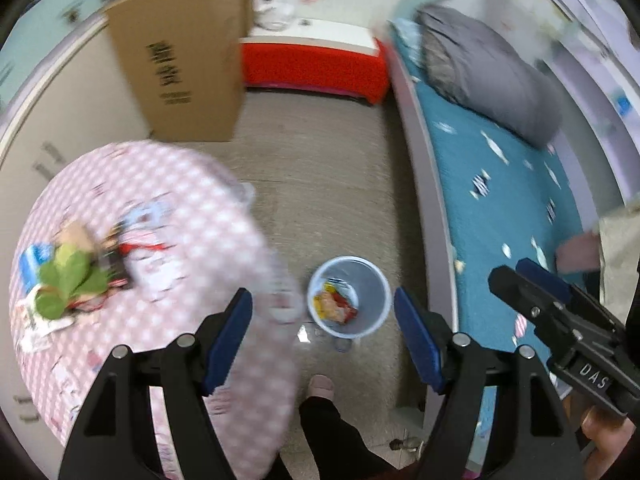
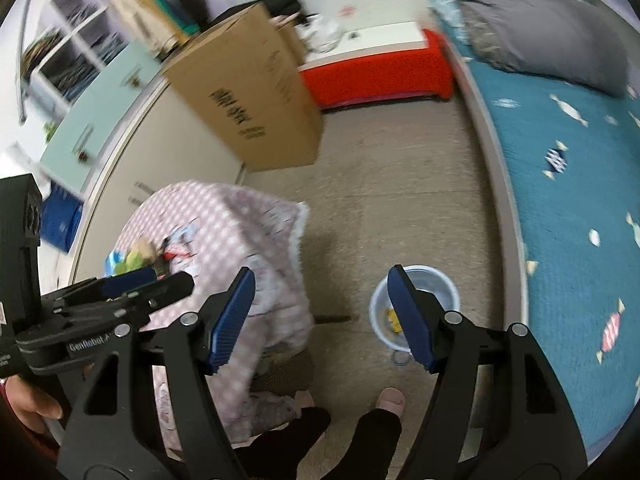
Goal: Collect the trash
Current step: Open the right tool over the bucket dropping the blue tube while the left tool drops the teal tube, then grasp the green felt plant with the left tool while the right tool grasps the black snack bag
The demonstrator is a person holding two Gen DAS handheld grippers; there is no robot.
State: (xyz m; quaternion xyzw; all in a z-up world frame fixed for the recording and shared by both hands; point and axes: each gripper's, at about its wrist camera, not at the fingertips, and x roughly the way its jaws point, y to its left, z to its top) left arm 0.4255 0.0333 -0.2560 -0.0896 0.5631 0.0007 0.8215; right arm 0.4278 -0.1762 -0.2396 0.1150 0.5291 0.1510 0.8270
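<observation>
A pale blue waste bin stands on the floor and holds colourful wrappers; it also shows in the right wrist view. My left gripper is open and empty, high above the bin. My right gripper is open and empty, between the table and the bin. A pile of trash lies on the pink checked table: green, blue and red pieces. The pile also shows in the right wrist view. Each gripper shows at the edge of the other's view.
A tall cardboard box leans on the cabinets at the back. A bed with a teal cover and grey pillow runs along the right. A red bench stands at the far wall. The person's feet stand near the bin.
</observation>
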